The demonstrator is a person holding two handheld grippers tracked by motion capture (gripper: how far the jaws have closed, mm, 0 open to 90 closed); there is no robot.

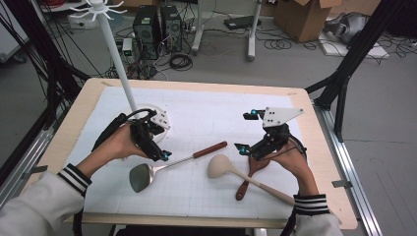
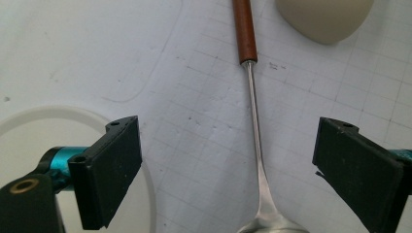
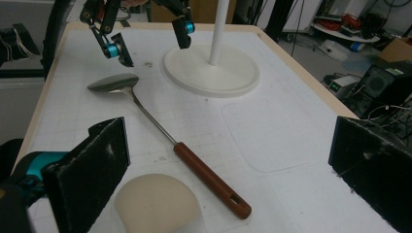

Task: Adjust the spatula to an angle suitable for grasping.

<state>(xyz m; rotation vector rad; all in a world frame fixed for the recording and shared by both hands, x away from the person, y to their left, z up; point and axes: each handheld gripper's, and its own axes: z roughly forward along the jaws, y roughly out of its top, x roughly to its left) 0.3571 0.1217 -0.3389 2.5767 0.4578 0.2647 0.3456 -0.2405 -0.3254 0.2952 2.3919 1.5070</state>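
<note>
While left hand (image 1: 120, 142) angles down toward counter's (image 1: 88, 98) near-left part, left tool (image 2: 228, 160) wide open, straddling steel ladle (image 2: 255, 145) shaft, no contact. Right tool (image 3: 228, 165) wide open, empty, held level above cream spoon (image 3: 155, 204) near centre.

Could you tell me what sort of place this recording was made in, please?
Probably a lab or workshop: computer towers and loose cables on the floor, a cardboard box, and a gridded mat on the table.
</note>
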